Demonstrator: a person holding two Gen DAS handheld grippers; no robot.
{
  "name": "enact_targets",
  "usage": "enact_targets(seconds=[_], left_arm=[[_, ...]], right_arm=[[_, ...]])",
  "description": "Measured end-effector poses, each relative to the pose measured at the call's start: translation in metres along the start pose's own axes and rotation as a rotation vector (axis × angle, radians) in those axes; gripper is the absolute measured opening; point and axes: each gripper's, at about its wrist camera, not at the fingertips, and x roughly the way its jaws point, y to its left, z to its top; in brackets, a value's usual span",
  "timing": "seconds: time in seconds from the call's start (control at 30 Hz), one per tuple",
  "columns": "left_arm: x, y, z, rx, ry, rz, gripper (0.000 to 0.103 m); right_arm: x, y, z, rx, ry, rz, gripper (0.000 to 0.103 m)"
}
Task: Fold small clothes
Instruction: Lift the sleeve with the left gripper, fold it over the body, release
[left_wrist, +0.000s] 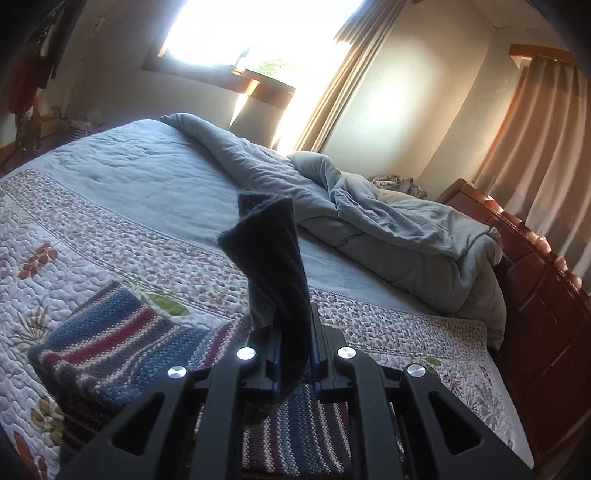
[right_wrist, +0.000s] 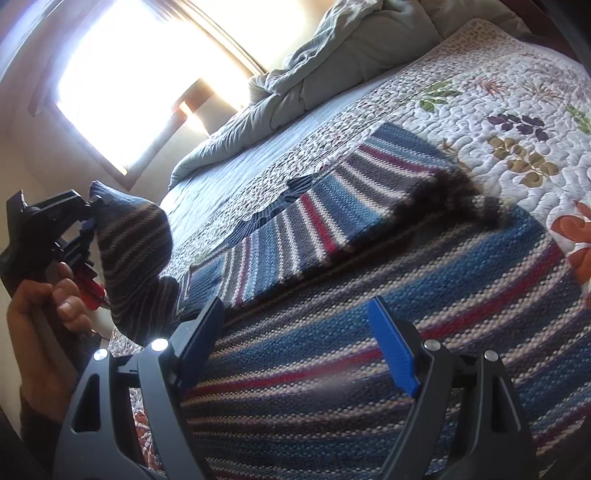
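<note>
Sunlight pours through the window (left_wrist: 236, 33) onto a big bed, and the flowery white quilted bedspread (left_wrist: 66, 236) is where your work lies. Your left gripper (left_wrist: 293, 343) is squeezed tight on one corner of the knitted striped sweater in blue, red and grey (right_wrist: 369, 206), and that pinched bit sticks up dark between the two fingers. From the right wrist view you can see the same piece (right_wrist: 136, 251) hanging up in the air at the near left edge of the bed, with your hand (right_wrist: 44, 306) around the handle. Your right gripper (right_wrist: 291, 343) is wide open with nothing in it, and it hovers just above the sweater's body near the front edge of the bed. What could go wrong? You only hold a small bit of wool, so a fast pull may make it slip out and flop down crooked. The knit is stretchy and floppy, so it might drag the rest along and bunch up the part already folded over in the middle. The open right gripper could also snag the loose loops if it dips too low. The sweater looks thick, soft and bumpy, with stripes running across it, spread over the near half of the bedspread, away from the crumpled grey duvet (left_wrist: 388, 221) at the far side.
</note>
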Motion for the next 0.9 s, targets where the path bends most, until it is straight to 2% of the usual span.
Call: enact_targets(seconds=[0.2,0.5,0.67,0.73,0.8,0.9], left_arm=[[0.034,-0.036,-0.042,0.044,0.024,0.012,0.012],[0.082,-0.035,-0.094,0.031,0.133,0.053,0.012],[0.091,-0.041,-0.102,0.054,0.170,0.045,0.013],[0.094,-0.045,-0.104,0.074,0.192,0.039,0.018],[0.094,-0.050,-0.107,0.089,0.205,0.016,0.053],[0.080,-0.055,-0.109,0.105,0.195,-0.042,0.071]], right_arm=[[-0.009,-0.013,0.005,0.025,-0.012,0.001,0.080],[-0.013,-0.026,0.011,0.054,-0.015,0.000,0.080],[-0.013,-0.025,0.010,0.049,-0.015,0.000,0.080],[-0.013,-0.024,0.010,0.052,-0.014,0.001,0.080],[-0.014,-0.024,0.010,0.052,-0.016,0.000,0.080],[-0.013,-0.023,0.009,0.053,-0.013,-0.001,0.080]])
